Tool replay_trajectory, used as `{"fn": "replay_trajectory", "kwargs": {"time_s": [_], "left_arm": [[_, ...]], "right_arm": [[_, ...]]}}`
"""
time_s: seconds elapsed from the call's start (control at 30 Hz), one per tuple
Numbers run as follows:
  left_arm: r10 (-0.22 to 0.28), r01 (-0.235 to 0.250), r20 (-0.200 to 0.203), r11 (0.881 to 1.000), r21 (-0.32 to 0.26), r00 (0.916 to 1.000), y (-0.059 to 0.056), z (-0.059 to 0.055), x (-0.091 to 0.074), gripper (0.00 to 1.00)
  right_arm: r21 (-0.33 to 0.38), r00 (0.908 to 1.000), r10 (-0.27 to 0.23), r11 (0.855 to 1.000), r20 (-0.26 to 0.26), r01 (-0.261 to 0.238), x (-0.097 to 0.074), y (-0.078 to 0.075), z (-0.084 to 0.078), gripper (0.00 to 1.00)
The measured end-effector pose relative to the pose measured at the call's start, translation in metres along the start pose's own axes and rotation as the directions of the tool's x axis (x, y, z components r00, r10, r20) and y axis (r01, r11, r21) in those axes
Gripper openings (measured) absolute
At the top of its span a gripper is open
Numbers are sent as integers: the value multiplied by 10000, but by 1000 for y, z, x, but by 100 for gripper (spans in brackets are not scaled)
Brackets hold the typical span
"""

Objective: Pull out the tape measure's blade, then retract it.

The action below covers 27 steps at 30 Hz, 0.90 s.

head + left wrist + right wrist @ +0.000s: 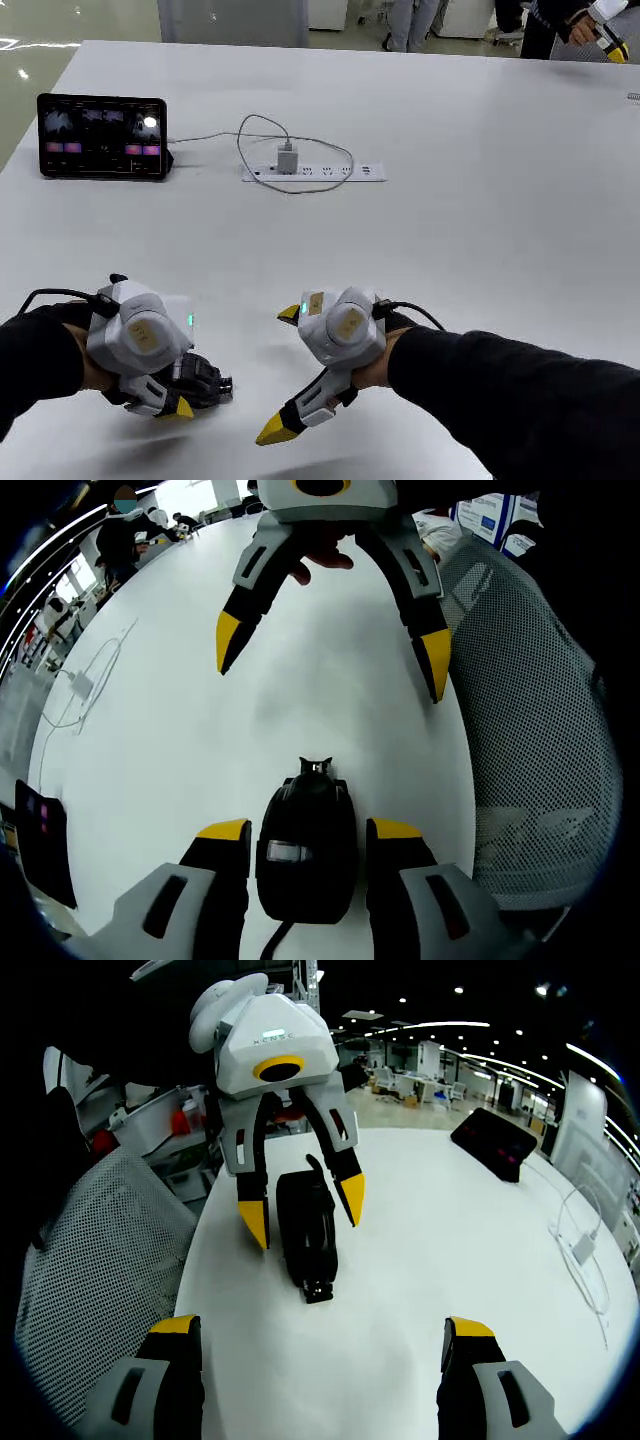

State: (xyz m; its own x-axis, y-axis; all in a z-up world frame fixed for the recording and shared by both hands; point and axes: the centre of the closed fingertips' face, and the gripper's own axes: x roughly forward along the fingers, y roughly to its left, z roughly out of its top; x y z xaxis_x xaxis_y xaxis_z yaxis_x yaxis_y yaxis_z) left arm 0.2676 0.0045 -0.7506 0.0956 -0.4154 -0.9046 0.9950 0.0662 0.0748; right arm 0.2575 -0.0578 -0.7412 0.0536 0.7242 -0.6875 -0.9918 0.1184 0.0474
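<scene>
Black tape measure [305, 850] clamped by left gripper [310, 830] (right gripper [320, 1328] agape).

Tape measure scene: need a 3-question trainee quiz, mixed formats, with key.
1. True or false: the right gripper is shut on the tape measure.
2. The blade is: A) pulled far out, B) wound in, with just its hook at the mouth, C) bent upward.
3. Fill in: the tape measure sits between the jaws of the ___ gripper.
Key: 1 false, its jaws stand open; 2 B; 3 left gripper.
</scene>
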Motion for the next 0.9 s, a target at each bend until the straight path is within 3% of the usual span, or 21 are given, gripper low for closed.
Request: {"fn": "replay_trajectory", "kwargs": {"time_s": [0.13,0.4,0.57,0.63,0.7,0.9], "left_arm": [[127,-126,-237,9999,32,9996,3,-3,1,33],[146,-145,-269,9999,40,9995,3,-3,2,32],[278,-277,-135,9996,88,9995,3,-2,2,32],[288,-288,-22,9996,32,9996,4,-2,2,32],[296,-296,67,9996,5,9995,4,-2,2,32],[374,-374,195,9993,-45,9991,4,-1,3,32]], "right_arm": [[-216,9998,200,9996,-55,-201,8,3,4,99],[-340,9995,318,9989,39,-316,18,0,9,99],[134,9998,141,9998,124,-142,23,-6,4,98],[35,9998,202,9998,-29,-202,25,-3,-2,85],[-16,9998,214,9998,23,-214,26,-1,-3,86],[-468,9993,383,9982,8,-382,31,4,1,65]]}}
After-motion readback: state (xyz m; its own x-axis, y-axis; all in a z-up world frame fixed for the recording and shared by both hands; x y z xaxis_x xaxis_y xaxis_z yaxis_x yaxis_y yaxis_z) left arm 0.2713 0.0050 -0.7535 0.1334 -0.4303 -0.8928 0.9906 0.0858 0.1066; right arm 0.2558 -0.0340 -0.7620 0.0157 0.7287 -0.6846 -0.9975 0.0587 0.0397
